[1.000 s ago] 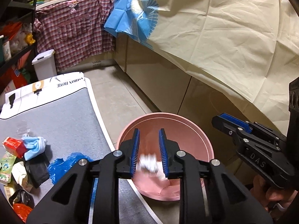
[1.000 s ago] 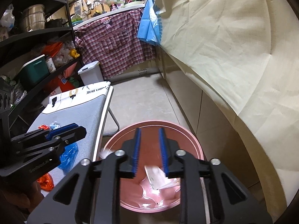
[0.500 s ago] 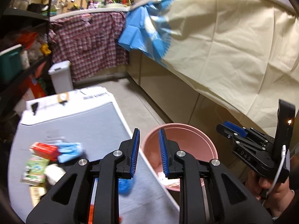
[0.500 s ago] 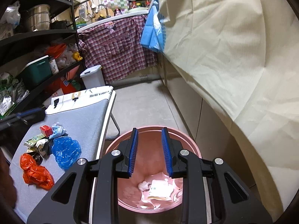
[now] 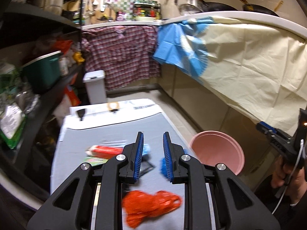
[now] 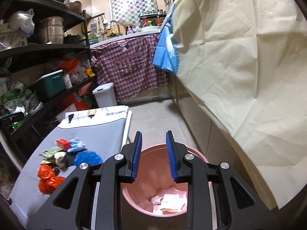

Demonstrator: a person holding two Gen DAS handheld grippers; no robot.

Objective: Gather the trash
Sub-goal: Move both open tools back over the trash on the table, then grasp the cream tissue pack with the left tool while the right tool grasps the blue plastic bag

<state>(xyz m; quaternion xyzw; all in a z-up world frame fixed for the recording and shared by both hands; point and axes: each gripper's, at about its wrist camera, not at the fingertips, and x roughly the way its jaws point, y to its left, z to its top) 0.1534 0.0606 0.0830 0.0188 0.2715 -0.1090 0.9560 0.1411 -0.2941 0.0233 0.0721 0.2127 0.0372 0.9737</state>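
- Kitchen aisle was narrow: dark shelving on the left, grey padded table (image 6: 92, 134) in the middle, pink bin (image 6: 134, 195) on the floor just beside the table's right edge, cream cloth (image 6: 239, 67) hanging off the counter on the right.
- Progress, my read: partly done. Bin held a crumpled white wad (image 6: 156, 200) and some flat paper wrappers (image 6: 172, 201); most of the trash was not yet collected.
- Left on the table, left to right: orange plastic bag (image 6: 48, 178), green packet (image 6: 50, 151), red carton (image 6: 63, 143), light-blue cloth (image 6: 76, 146), blue plastic bag (image 6: 88, 158), all bunched in one pile, touching.
- Left gripper (image 5: 153, 154) hung above that pile, fingers spread a little, nothing between them.
- Right gripper (image 6: 153, 153) hung above the bin mouth, fingers likewise parted and empty.
- Left wrist view only: the orange bag close under the gripper, blurred; the bin from outside, its contents hidden; the right gripper's body and the hand (image 5: 282, 174) holding it at the right edge.
- Right wrist view only: the bin's inside and what was in it; the whole pile in one look. Left gripper barely showed there, a dark bit at the left edge at most.
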